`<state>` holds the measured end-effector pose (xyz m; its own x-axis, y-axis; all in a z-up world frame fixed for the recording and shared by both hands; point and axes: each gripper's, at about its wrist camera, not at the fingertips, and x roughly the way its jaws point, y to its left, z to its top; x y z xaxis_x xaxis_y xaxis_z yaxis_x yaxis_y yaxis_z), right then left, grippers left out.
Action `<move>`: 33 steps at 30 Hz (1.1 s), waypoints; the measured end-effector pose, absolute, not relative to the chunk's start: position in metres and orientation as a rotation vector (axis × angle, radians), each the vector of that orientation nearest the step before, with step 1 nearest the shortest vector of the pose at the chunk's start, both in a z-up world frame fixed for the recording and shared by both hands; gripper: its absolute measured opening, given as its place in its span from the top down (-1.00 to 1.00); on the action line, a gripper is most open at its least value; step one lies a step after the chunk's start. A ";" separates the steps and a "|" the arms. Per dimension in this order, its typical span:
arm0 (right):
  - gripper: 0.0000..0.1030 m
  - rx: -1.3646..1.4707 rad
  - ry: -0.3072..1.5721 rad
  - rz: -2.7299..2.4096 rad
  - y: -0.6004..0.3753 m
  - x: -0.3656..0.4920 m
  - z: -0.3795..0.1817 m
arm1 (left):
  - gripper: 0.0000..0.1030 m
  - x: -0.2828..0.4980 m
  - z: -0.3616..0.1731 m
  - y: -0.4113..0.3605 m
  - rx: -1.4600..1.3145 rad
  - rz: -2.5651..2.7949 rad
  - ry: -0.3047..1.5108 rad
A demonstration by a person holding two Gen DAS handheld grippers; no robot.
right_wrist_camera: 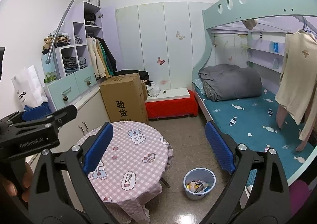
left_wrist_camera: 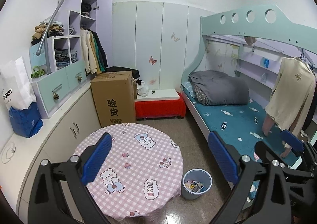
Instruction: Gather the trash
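While both tongs hang spread and hold nothing, the scene reads thus:

Trash bin: the pale bin (left_wrist_camera: 196, 183) (right_wrist_camera: 199, 183) stands on the floor ahead of and below both tongs, between the round table and the bunk bed, holding crumpled wrappers and paper scraps (right_wrist_camera: 196, 185).
Left gripper (left_wrist_camera: 160, 162): blue fingers wide apart, over the table's near half.
Right gripper (right_wrist_camera: 158, 149): fingers wide apart, bin below its right finger.
View differences: only the right view shows the left tool's black body marked GenRobot.AI and a hand at lower left; only the left view shows the right tool's blue fingertip (left_wrist_camera: 292, 140) at far right.
Table (left_wrist_camera: 138, 156): pink checked cloth, its edge just left of the bin.
Open room: bare floor between table edge, bed (left_wrist_camera: 233, 119) and cardboard box (left_wrist_camera: 114, 99).
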<state>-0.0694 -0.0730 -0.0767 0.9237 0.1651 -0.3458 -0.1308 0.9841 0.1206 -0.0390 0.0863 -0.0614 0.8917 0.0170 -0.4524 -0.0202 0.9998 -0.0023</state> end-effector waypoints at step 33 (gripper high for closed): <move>-0.80 0.096 0.363 0.116 -0.077 -0.079 -0.076 | -0.86 -0.041 -0.061 0.077 0.003 -0.044 0.469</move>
<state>-0.0793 -0.0772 -0.0764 0.9282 0.1306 -0.3485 -0.0962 0.9888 0.1142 -0.0413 0.0772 -0.0613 0.8910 -0.0416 -0.4522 0.0428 0.9991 -0.0074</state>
